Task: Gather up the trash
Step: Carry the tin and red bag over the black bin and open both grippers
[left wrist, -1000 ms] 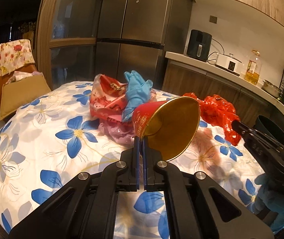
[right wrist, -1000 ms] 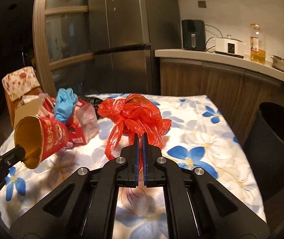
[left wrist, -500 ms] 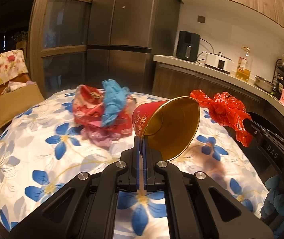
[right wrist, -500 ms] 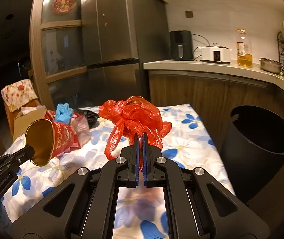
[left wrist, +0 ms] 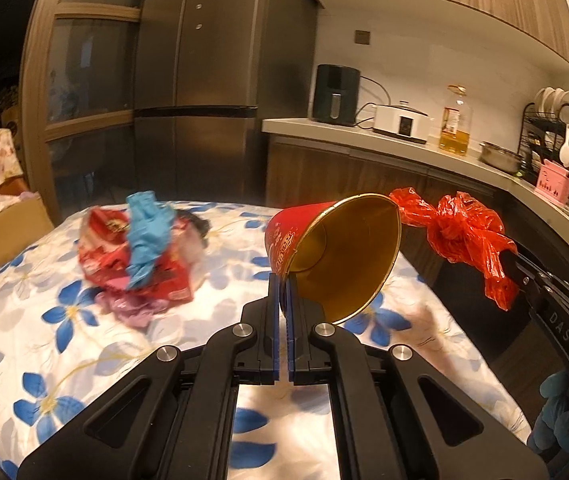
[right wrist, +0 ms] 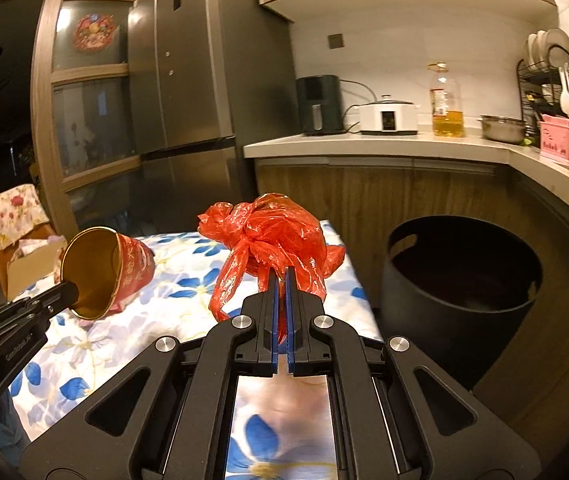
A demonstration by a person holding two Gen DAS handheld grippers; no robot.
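My left gripper [left wrist: 283, 280] is shut on the rim of a red paper cup [left wrist: 336, 252] with a gold inside, held tilted above the flowered tablecloth [left wrist: 64, 320]. The same cup [right wrist: 104, 272] shows at the left of the right wrist view. My right gripper [right wrist: 282, 276] is shut on a crumpled red plastic bag [right wrist: 272, 236], lifted off the table; that bag [left wrist: 464, 236] hangs at the right in the left wrist view. A black trash bin [right wrist: 460, 280] stands open on the floor to the right of the table.
A heap of red wrappers with a blue glove [left wrist: 144, 232] on top lies on the table's far left. A cardboard box [left wrist: 0, 236] sits beyond the table. The fridge [right wrist: 204, 100] and a counter [right wrist: 384, 144] with appliances stand behind.
Both grippers have swung to the right and risen a little with the cup and the bag. The black bin has come fully into the right wrist view; the wrapper heap has slid left.
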